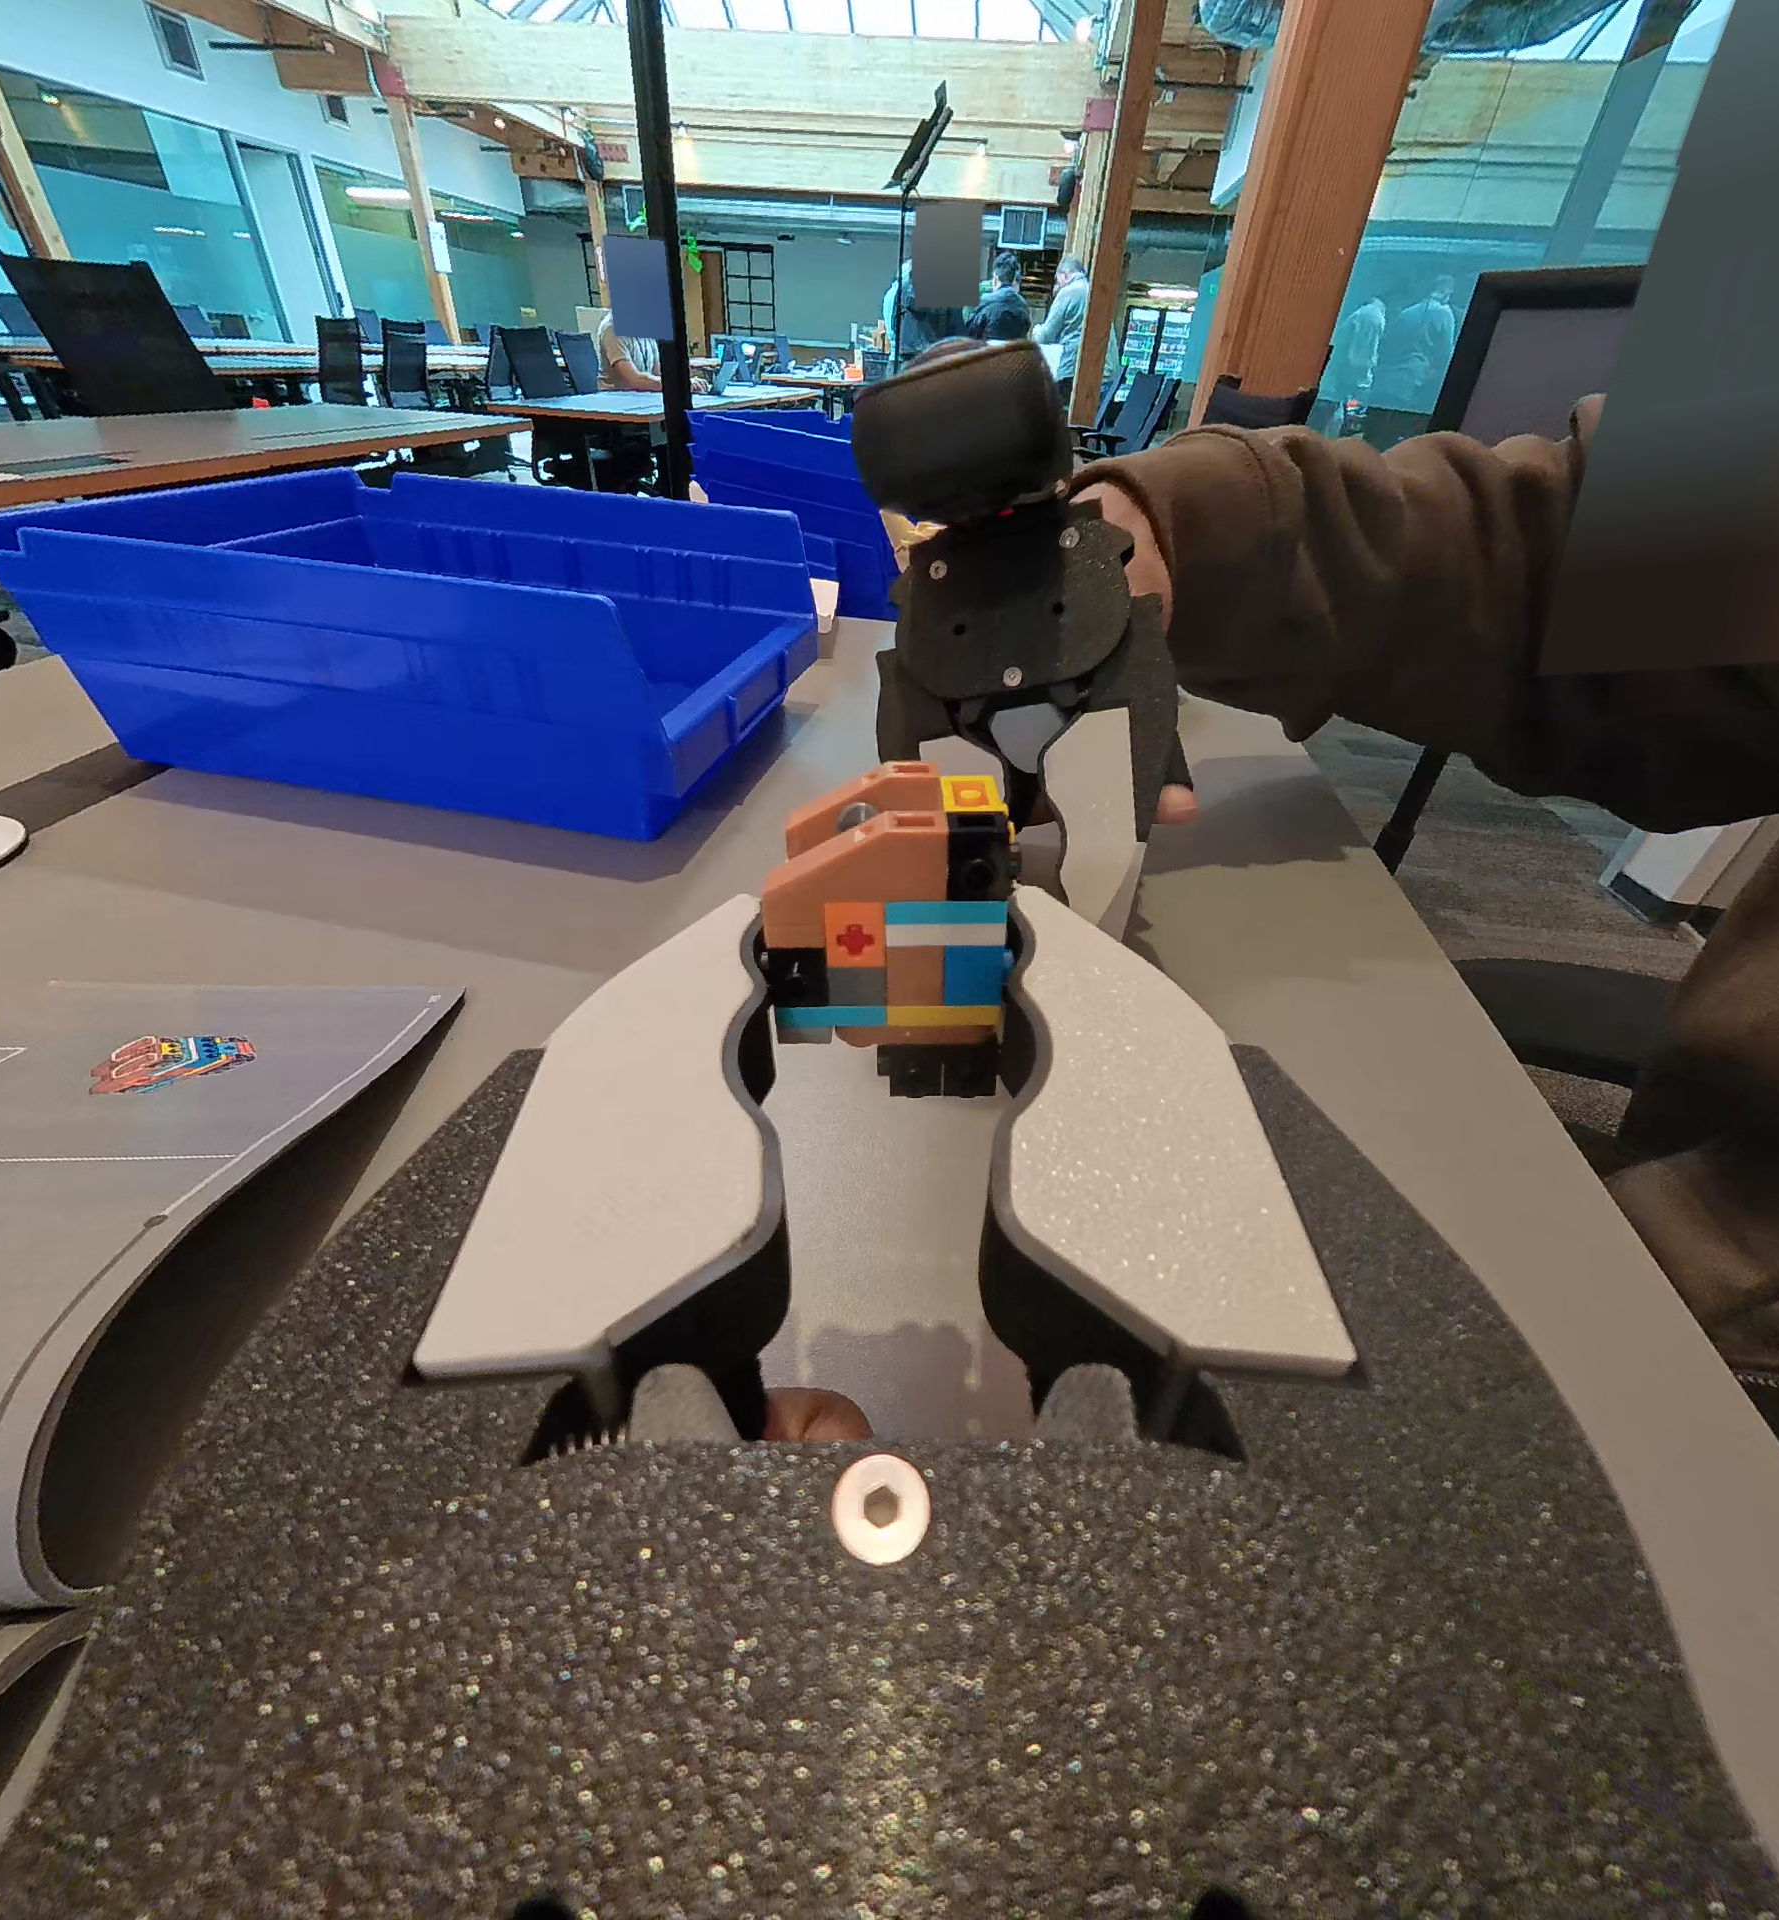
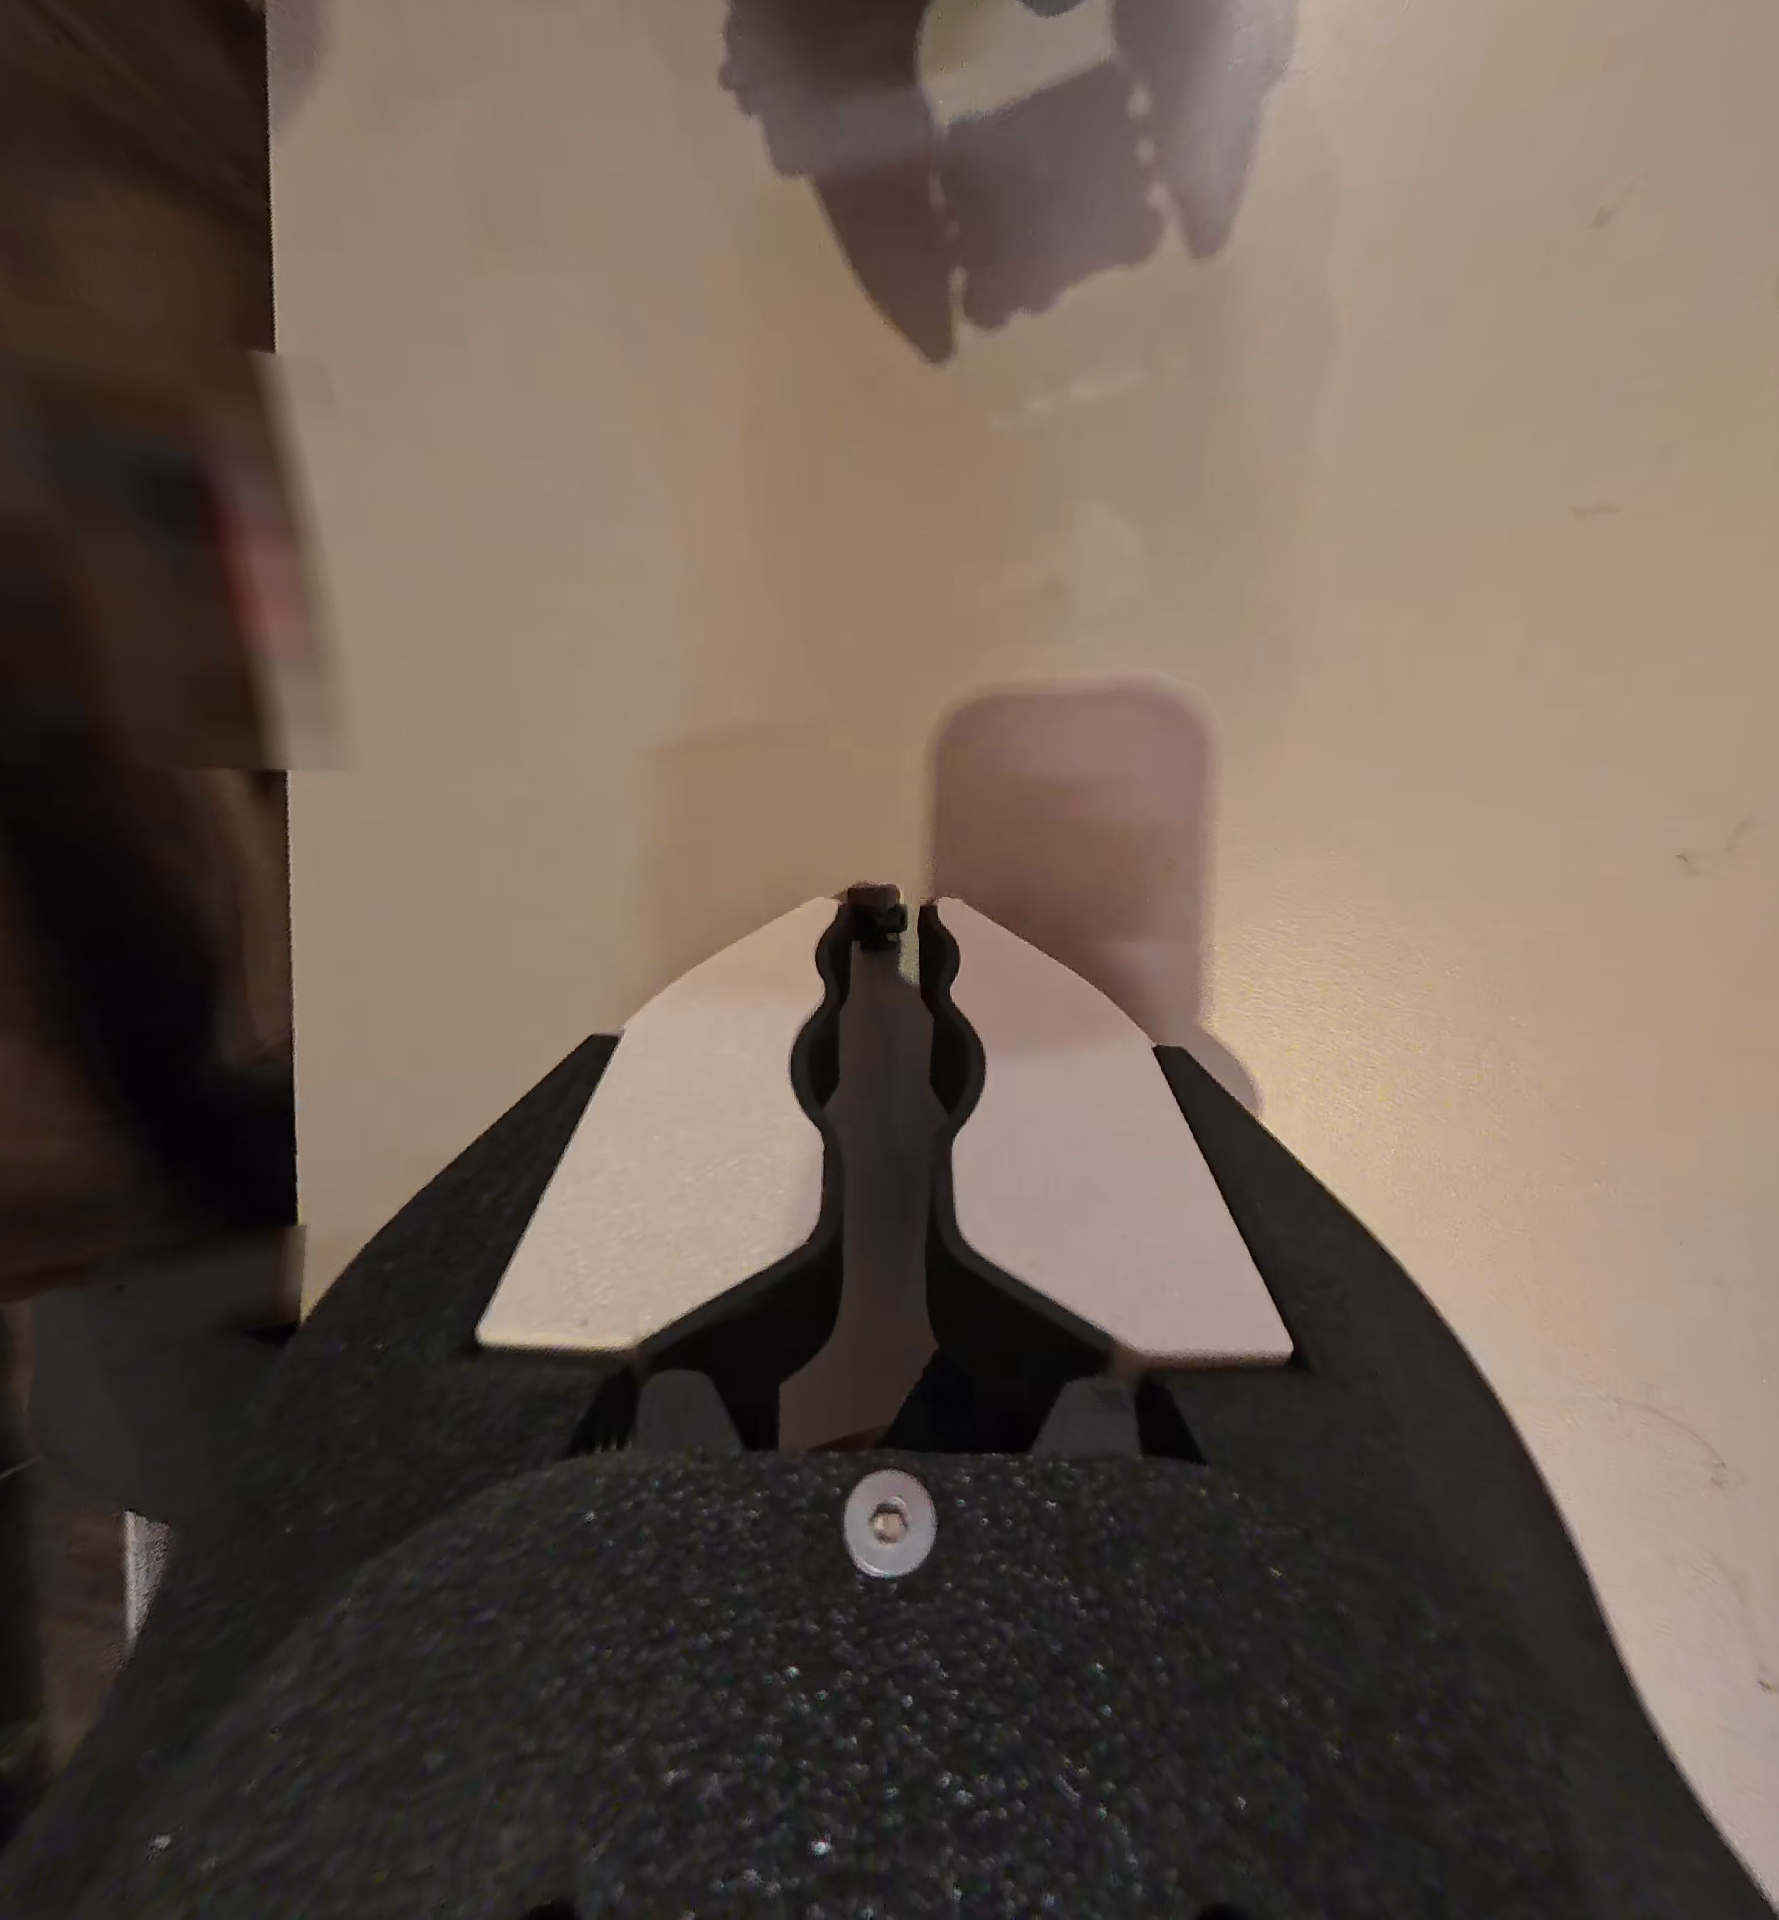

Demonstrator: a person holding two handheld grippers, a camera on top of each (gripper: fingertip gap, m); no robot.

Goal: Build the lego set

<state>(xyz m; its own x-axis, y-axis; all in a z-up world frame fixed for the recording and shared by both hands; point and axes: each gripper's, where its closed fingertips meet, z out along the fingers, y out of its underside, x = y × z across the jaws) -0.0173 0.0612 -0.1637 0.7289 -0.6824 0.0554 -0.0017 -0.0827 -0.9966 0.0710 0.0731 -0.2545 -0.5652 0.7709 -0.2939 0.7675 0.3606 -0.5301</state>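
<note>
Left gripper (image 1: 890, 971): jaws clamped on lego build (image 1: 890, 935) w/ tan, blue, black bricks, held just above tabletop (image 1: 1280, 935). Right gripper (image 1: 1077, 831) just behind build, tips down near tabletop; own view: jaws narrow, pinching small dark piece (image 2: 872, 906) at tips. Blue bin (image 1: 397, 623) back-left, well apart. Open booklet (image 1: 137, 1195) left, near edge. Tabletop edge close on right; bare room between bin and build.

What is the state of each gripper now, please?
Left gripper: closed on the lego model.
Right gripper: nearly closed, pinching a small dark piece at its tips.
</note>
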